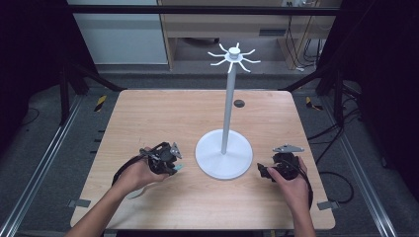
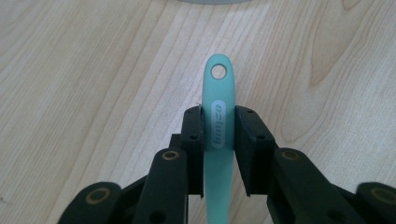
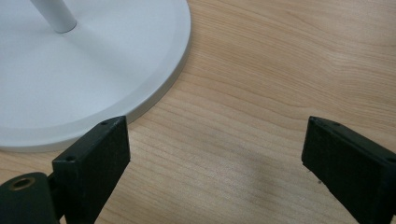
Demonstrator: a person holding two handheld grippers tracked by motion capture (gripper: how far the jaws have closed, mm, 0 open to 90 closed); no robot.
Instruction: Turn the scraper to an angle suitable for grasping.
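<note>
Close on the left gripper (image 2: 218,135) in its own view: both black jaws pinch a teal handle (image 2: 218,116) from either side, pads pressed flat against its edges. Pale lettering runs lengthwise down the handle between the pads; it looks like "ozlung" or something near it, though I can't read it with certainty. Just beyond the lettering, at the rounded tip that juts past the jaws, sits a round hanging hole (image 2: 217,72). The handle runs back toward the camera and out of the bottom of the view, so what is on its other end can't be told here.

Up in the high view, none of that writing can be made out. There the left gripper (image 1: 170,160) sits in the person's left hand (image 1: 136,174) low over the wooden table (image 1: 163,113), with only a sliver of teal handle (image 1: 179,167) peeking out toward the white stand (image 1: 226,123). What this view adds is the stand's full shape: a round base, a tall pole, and a crown of curved hooks (image 1: 233,57) at the top. A small dark disc (image 1: 239,103) lies on the table behind it.

Over to the right gripper (image 3: 215,154) in its own view: jaws spread wide, bare wood between them, the stand's base (image 3: 93,70) just beside the left-hand jaw. From above, the right gripper (image 1: 269,171) rests in the right hand (image 1: 291,185) on the table near the base's edge.
</note>
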